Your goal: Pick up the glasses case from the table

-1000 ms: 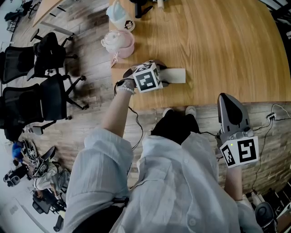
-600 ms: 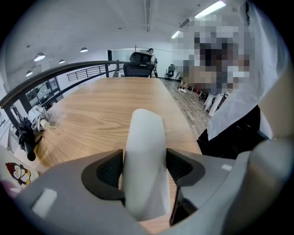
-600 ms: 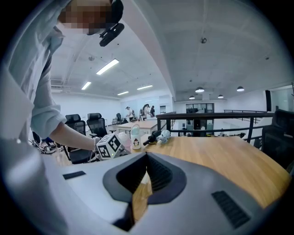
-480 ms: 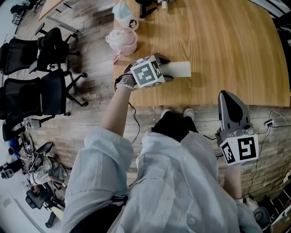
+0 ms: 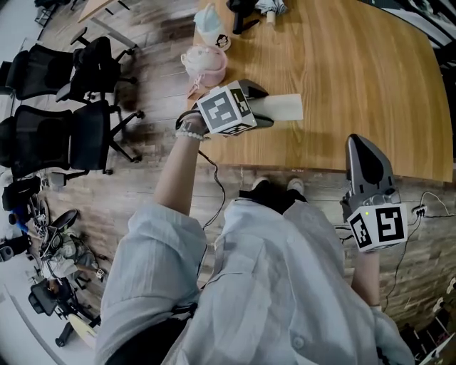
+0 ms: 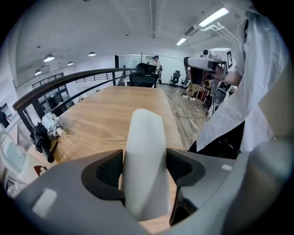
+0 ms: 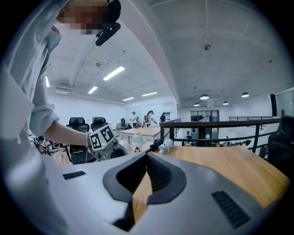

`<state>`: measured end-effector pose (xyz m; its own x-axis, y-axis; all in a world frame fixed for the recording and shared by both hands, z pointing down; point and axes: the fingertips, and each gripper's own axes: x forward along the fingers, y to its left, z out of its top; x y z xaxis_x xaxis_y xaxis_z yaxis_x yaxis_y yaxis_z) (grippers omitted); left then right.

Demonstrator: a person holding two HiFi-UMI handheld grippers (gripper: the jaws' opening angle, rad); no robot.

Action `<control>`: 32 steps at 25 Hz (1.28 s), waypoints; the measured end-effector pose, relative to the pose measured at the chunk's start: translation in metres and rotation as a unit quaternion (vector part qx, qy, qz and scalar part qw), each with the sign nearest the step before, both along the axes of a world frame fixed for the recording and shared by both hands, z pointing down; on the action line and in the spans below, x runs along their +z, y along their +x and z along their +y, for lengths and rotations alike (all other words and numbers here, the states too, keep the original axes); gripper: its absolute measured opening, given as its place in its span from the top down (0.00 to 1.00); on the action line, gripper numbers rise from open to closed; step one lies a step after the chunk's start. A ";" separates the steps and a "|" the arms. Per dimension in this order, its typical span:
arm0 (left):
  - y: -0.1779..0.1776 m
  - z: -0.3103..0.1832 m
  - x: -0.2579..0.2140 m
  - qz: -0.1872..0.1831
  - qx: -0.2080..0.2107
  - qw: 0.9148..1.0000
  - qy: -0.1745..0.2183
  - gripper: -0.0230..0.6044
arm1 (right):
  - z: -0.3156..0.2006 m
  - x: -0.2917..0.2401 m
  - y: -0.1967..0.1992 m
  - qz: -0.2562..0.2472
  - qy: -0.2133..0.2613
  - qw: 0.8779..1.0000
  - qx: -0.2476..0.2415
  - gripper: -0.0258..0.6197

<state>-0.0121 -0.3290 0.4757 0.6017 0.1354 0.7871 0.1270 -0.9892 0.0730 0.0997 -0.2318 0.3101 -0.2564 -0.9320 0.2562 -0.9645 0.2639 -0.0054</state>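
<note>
The glasses case [image 5: 283, 107] is a pale, off-white oblong held just above the wooden table [image 5: 356, 78] near its front left corner. My left gripper [image 5: 261, 108] is shut on the case's left end. In the left gripper view the case [image 6: 144, 156] fills the gap between the two dark pads and sticks out ahead of them. My right gripper [image 5: 367, 158] hangs off the table's front edge at the right, over the floor. Its jaws [image 7: 146, 173] are pressed together with nothing between them.
A pink lidded pot [image 5: 205, 64] and a pale blue cup [image 5: 212, 30] stand at the table's left edge, behind the left gripper. A folded umbrella [image 5: 274, 7] lies farther back. Black office chairs [image 5: 68, 132] stand on the plank floor to the left.
The left gripper, shut on the case, has risen a little and its marker cube looks larger. The right gripper has stayed where it was.
</note>
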 end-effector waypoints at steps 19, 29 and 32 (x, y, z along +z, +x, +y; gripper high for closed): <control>-0.029 0.016 -0.068 0.018 -0.048 0.997 0.058 0.49 | -0.017 -0.024 0.000 -0.001 0.045 0.998 -0.042 0.96; -0.037 0.023 -0.074 0.023 -0.074 0.995 0.064 0.49 | -0.027 -0.028 0.001 -0.002 0.061 0.997 -0.049 0.96; -0.039 0.023 -0.075 0.025 -0.085 0.994 0.063 0.49 | -0.027 -0.028 -0.002 -0.001 0.060 0.997 -0.054 0.96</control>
